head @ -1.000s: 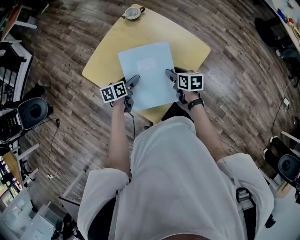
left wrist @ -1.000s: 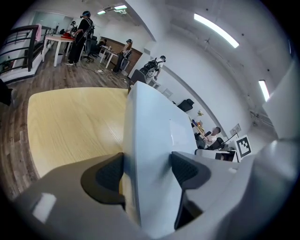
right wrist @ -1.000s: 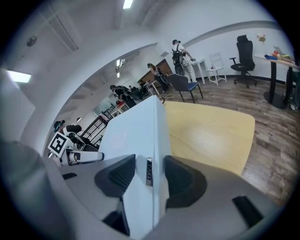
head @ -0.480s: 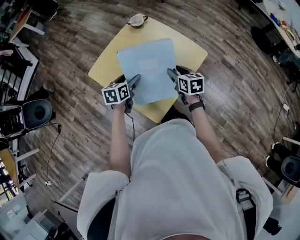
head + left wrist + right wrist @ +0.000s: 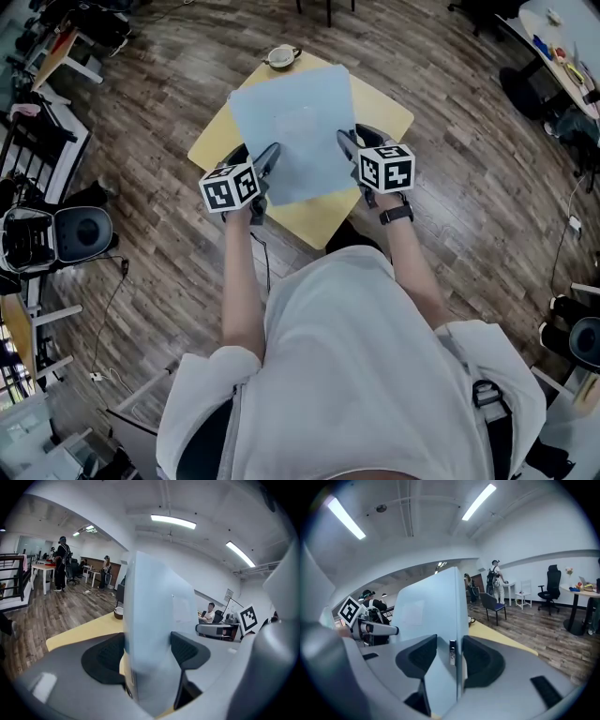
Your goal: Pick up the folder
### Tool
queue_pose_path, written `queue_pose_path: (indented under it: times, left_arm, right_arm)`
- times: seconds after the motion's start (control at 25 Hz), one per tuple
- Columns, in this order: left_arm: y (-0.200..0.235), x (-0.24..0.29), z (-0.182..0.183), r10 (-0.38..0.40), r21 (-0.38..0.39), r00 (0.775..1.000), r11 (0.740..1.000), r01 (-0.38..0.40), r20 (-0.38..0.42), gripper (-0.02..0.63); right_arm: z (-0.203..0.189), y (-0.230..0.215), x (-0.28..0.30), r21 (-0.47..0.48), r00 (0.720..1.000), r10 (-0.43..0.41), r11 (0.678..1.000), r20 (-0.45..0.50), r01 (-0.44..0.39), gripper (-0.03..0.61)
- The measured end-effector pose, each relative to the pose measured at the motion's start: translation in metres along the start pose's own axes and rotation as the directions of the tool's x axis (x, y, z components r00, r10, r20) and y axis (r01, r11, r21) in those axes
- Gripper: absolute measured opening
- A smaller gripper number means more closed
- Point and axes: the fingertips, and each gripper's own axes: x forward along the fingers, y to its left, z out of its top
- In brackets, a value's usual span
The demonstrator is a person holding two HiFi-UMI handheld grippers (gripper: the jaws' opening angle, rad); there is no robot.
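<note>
Two grippers share one pale blue folder in the head view: left gripper on its left edge, right gripper on its right edge, folder raised over the yellow table. Left gripper view: both pads clamped on the folder's edge. Right gripper view: jaws closing, folder edge pinched between the pads.

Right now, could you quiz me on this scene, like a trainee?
1. True or false: the folder lies untouched on the yellow table.
2. What stands at the table's far corner? A cup, B laptop, C plant.
3. How many grippers hold the folder?
Key: 1 false. 2 A. 3 two: the left gripper and the right gripper, its jaws closing with the folder between them.
</note>
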Motion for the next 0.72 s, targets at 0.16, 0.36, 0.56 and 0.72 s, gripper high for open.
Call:
queue_pose_path:
  times: [0.16, 0.36, 0.56, 0.72]
  left_arm:
    - [-0.015, -0.015, 0.031, -0.003, 0.035, 0.998, 0.999, 0.000, 0.068, 0.322]
    - [-0.033, -0.037, 0.071, -0.014, 0.071, 0.987, 0.998, 0.002, 0.158, 0.322]
    - [-0.057, -0.060, 0.101, -0.026, 0.111, 0.969, 0.994, -0.001, 0.245, 0.322]
    - [-0.071, -0.081, 0.125, -0.049, 0.139, 0.949, 0.990, 0.005, 0.313, 0.322]
  right_arm:
    - [0.034, 0.006, -0.017, -0.035, 0.997, -0.010, 0.999, 0.077, 0.012, 0.183]
    - [0.077, 0.017, -0.041, -0.079, 0.984, -0.013, 0.997, 0.179, 0.028, 0.182]
    - [0.110, 0.025, -0.072, -0.108, 0.961, -0.014, 0.993, 0.276, 0.046, 0.179]
    - [0.136, 0.038, -0.093, -0.116, 0.935, -0.023, 0.991, 0.355, 0.069, 0.181]
